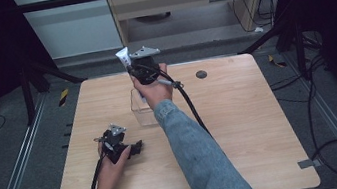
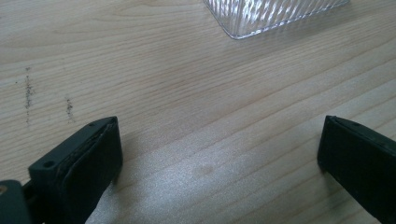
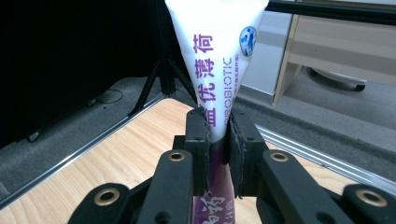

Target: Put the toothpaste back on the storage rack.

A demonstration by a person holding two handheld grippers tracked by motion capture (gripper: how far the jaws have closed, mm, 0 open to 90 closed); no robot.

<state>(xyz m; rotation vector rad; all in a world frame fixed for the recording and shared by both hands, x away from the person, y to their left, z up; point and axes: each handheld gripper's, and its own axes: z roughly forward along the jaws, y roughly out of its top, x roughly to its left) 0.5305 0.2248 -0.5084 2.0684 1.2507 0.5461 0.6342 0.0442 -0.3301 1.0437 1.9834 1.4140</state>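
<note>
Gripping a white and purple tube (image 3: 219,70), the right gripper (image 3: 218,140) has its fingers (image 3: 198,140) clamped on the tube's middle, raised above the clear container (image 1: 141,109) on the counter (image 1: 240,114). Low beside the container, the left gripper (image 2: 219,154) rests with fingers (image 2: 88,163) spread wide, holding nothing.
</note>
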